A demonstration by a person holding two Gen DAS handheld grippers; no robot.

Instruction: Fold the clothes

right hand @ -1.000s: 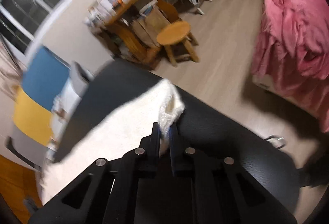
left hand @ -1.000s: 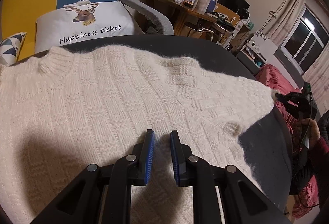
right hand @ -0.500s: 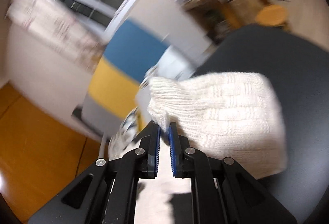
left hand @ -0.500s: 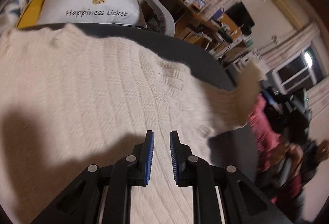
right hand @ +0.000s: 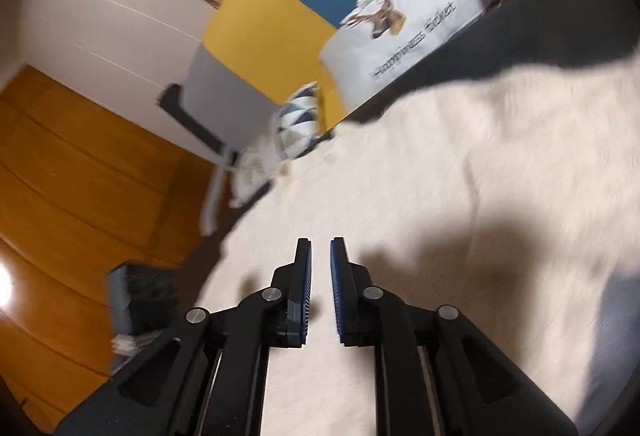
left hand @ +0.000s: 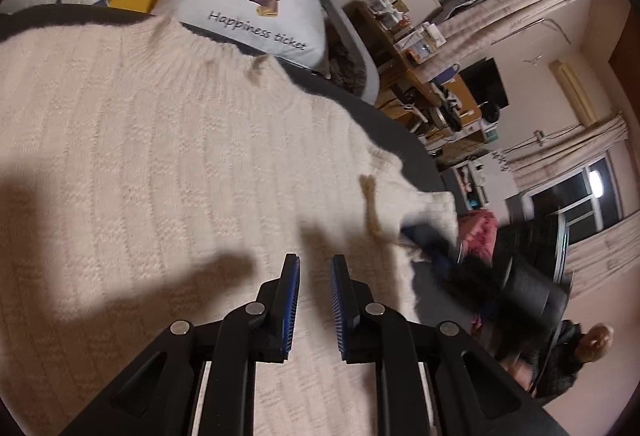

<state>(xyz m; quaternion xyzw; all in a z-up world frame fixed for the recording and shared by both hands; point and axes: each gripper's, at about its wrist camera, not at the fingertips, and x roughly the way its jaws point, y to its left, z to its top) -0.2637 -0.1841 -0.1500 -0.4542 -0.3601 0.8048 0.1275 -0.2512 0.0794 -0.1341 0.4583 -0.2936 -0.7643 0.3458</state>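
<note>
A cream sweater [left hand: 168,164] lies spread flat on a dark table [left hand: 404,144], its collar toward the far side by a deer pillow [left hand: 248,8]. The left gripper [left hand: 314,300] hovers over the near part of the knit; its jaws stand a little apart with nothing between them.

The right gripper [right hand: 320,288] has just been opening and now shows a narrow gap with no cloth in it; the sweater [right hand: 460,196] lies under and beyond it, so the sleeve it carried across looks let go. In the left view the right gripper [left hand: 460,260] is a dark blur at the sweater's right edge, beside a turned-in fold.

The sweater's long axis runs near to far, so the unfolded side lies to the left. The left gripper seems nearer that side and better placed to take the other sleeve.
</note>
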